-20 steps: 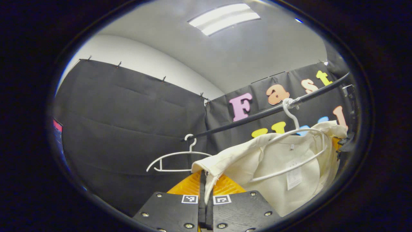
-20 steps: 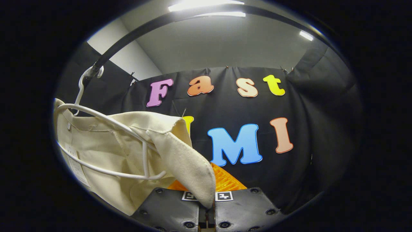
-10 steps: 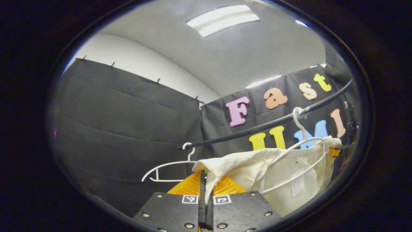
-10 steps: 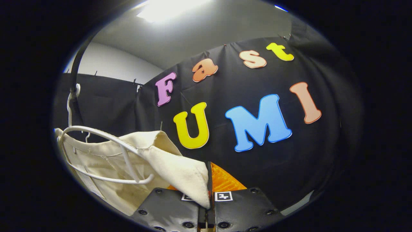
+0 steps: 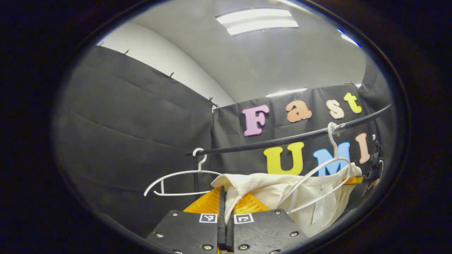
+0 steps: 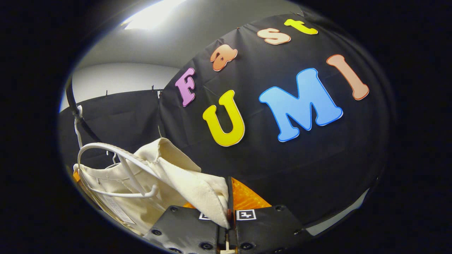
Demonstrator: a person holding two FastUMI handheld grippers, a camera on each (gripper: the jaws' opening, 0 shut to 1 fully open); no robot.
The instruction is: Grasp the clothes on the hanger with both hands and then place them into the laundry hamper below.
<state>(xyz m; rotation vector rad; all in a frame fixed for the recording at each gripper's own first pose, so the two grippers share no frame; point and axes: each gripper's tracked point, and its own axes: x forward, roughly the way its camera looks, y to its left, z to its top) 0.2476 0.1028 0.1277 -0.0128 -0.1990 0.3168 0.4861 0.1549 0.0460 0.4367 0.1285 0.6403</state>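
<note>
Left hand-held gripper (image 5: pixel 223 204) is clenching one shoulder corner of the cream garment (image 5: pixel 279 190), fingers closed tight with fabric pinched between them. In the left gripper view the cloth is stretching from that pinch rightward across the white hanger (image 5: pixel 326 176), which is hanging by its hook on the black rail (image 5: pixel 282 139). The garment's collar area and a sewn-in label are draping over the hanger's lower bar. A second, bare white hanger (image 5: pixel 176 180) is hanging farther left on the same rail, near its end, apart from the garment. At the garment's far right edge the other hand-held gripper (image 5: pixel 355 180) is showing small, with a bit of a hand (image 5: pixel 369 185) beside it.

Right hand-held gripper (image 6: pixel 229 208) is clenching the other shoulder corner of the cream garment (image 6: pixel 166 180), fabric folded down into the closed fingers. In the right gripper view the white hanger (image 6: pixel 116 169) is sitting left of the pinch, one arm passing inside the garment's neck opening, hook on the black rail (image 6: pixel 76 116) at the far left. The garment is sagging between hanger and gripper, part of it off the hanger arm on the near side.

Ceiling light (image 5: pixel 259 22) is glowing overhead.
</note>
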